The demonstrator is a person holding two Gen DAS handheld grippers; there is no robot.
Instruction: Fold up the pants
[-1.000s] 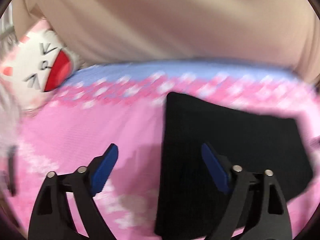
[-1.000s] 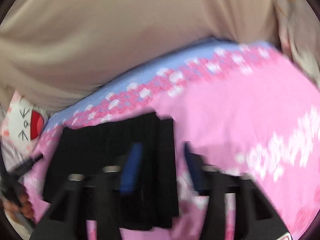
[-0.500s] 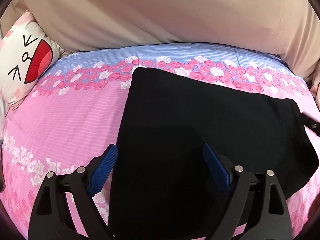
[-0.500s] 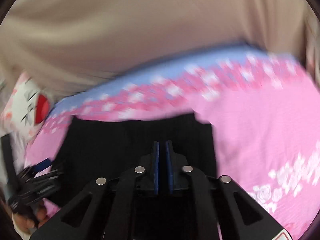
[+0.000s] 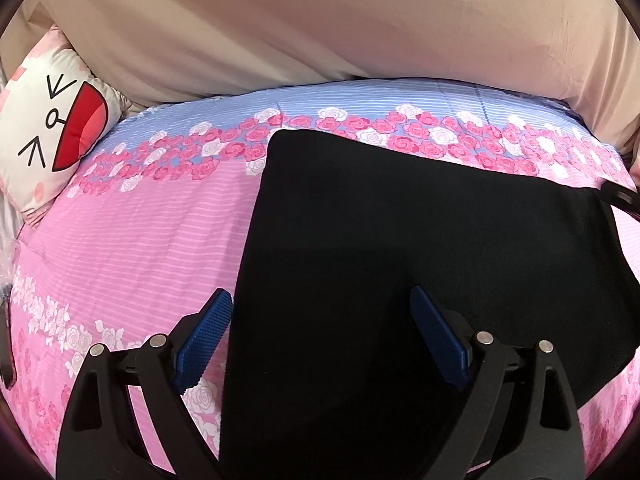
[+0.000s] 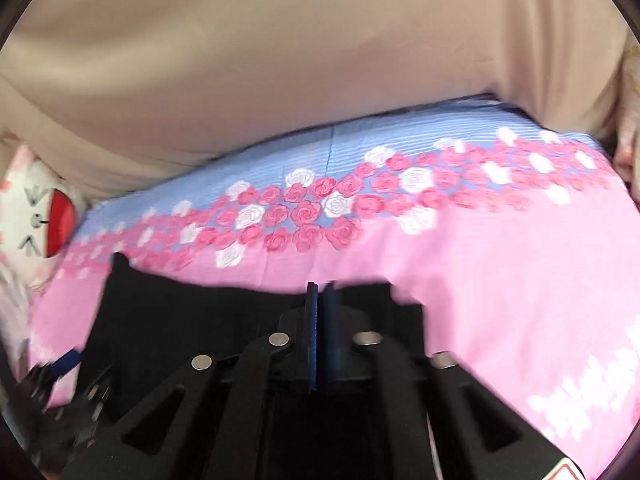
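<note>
While left tool [image 5: 320, 320] gapes over pants [image 5: 400, 260], right tool [image 6: 320, 300] pinched.

Even, soft light; left view sharp, right view motion-blurred; fisheye bends the edges.

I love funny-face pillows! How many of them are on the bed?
1. The pillow with the laughing face sits at the bed's far left edge, against the beige backing, left of the black pants. More could be hidden outside the views.

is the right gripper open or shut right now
Shut: the right gripper has its blue jaws pressed together at the edge of the black pants.
</note>
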